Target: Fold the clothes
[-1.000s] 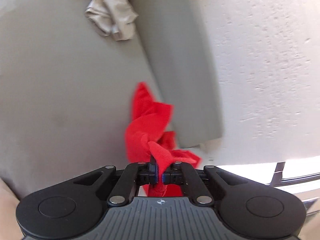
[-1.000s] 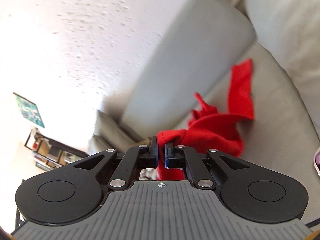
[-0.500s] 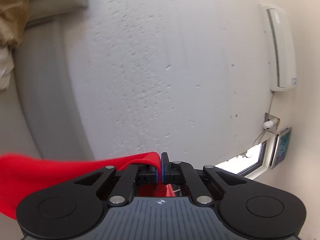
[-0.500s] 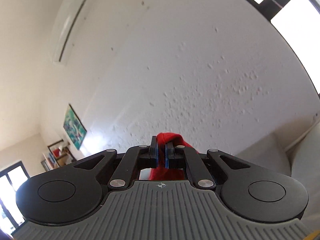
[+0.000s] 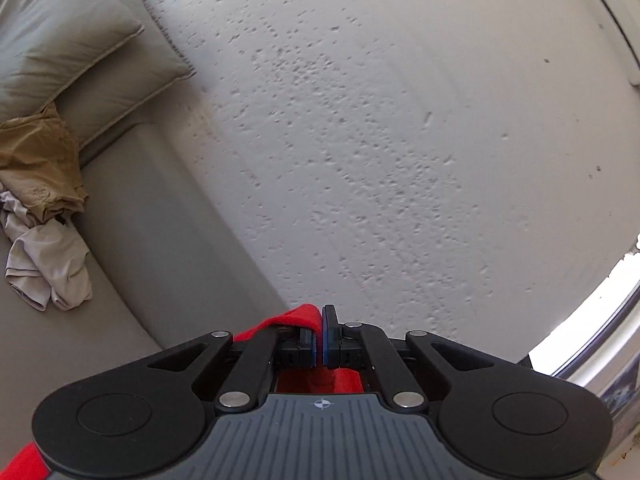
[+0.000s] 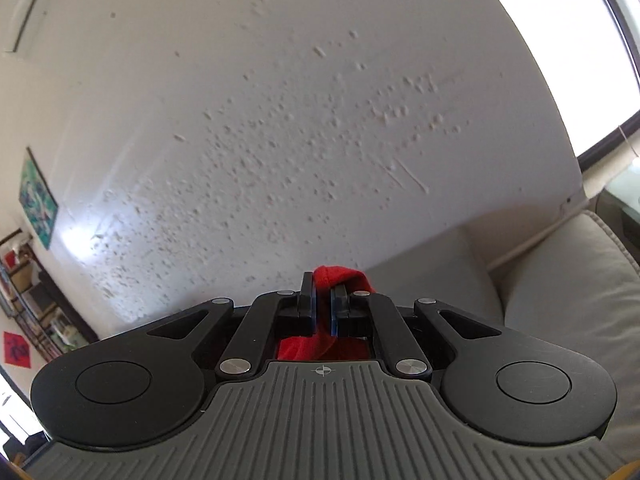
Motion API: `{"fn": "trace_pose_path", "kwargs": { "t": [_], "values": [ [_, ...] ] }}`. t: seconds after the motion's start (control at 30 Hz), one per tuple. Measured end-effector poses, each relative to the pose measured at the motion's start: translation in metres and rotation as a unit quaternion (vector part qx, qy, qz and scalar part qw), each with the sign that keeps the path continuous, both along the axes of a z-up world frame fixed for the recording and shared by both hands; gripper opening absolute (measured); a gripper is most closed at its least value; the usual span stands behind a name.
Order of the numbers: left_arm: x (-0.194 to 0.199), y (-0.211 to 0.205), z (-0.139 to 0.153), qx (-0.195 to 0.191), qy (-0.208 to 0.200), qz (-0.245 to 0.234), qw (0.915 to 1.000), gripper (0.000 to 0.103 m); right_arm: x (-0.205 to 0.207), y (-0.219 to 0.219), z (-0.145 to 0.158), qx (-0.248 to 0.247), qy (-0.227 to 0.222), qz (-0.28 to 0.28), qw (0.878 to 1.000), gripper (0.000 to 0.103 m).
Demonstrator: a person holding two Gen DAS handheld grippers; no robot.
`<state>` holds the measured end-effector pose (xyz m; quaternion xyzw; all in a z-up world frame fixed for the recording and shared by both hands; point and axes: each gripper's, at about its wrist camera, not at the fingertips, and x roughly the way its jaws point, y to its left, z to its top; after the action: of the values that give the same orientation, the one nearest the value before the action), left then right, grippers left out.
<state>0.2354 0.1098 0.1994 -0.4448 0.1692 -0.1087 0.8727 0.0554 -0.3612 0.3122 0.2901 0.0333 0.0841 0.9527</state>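
Bright daylight from overexposed windows [image 6: 568,40]; fisheye-bent edges, slight blur.

My left gripper [image 5: 320,336] is tilted up toward the wall, jaws pinched tight on red cloth [image 5: 294,320]. My right gripper [image 6: 323,300] points upward too, jaws likewise clamped on it.

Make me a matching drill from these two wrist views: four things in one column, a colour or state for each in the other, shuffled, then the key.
Things:
1. red garment
2. tan garment
3. pale grey garment
4. cushion

Colour or state:
A. crumpled on the sofa seat, lowest of the pile
B. leaning against the wall, grey-green
C. pinched by the left gripper and the right gripper
D. brownish, bunched below the cushion

Pairs: 1-C, 2-D, 3-A, 4-B
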Motion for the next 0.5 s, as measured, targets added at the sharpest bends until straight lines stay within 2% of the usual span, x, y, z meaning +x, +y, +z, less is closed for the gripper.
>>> {"fn": "trace_pose_path", "kwargs": {
  "t": [0.03, 0.13, 0.27, 0.37, 0.4, 0.43, 0.5],
  "values": [
    [0.007, -0.001, 0.008, 0.003, -0.014, 0.005, 0.9999, 0.0, 0.007, 0.0, -0.003, -0.002, 0.001, 0.0, 1.0, 0.006],
    [0.001, -0.003, 0.049, 0.042, -0.105, 0.013, 0.9935, 0.0, 0.028, -0.001, -0.013, -0.009, 0.004, -0.001, 1.0, 0.006],
    [-0.024, -0.009, 0.059, 0.071, -0.166, 0.018, 0.9834, 0.001, 0.055, -0.002, -0.026, -0.019, 0.008, -0.002, 1.0, 0.006],
    [-0.037, -0.017, 0.021, 0.098, -0.145, 0.018, 0.9844, 0.001, 0.076, -0.002, -0.036, -0.025, 0.011, -0.003, 1.0, 0.006],
    [-0.041, -0.018, 0.001, 0.104, -0.127, 0.017, 0.9863, 0.001, 0.083, -0.002, -0.04, -0.028, 0.012, -0.003, 1.0, 0.006],
    [-0.045, -0.02, -0.022, 0.108, -0.108, 0.016, 0.9881, 0.001, 0.087, -0.003, -0.055, -0.029, 0.024, -0.003, 0.999, 0.007],
    [-0.054, -0.02, -0.07, 0.106, -0.06, 0.014, 0.9924, 0.001, 0.085, -0.003, -0.112, -0.02, 0.073, 0.0, 0.997, 0.007]
  ]
}}
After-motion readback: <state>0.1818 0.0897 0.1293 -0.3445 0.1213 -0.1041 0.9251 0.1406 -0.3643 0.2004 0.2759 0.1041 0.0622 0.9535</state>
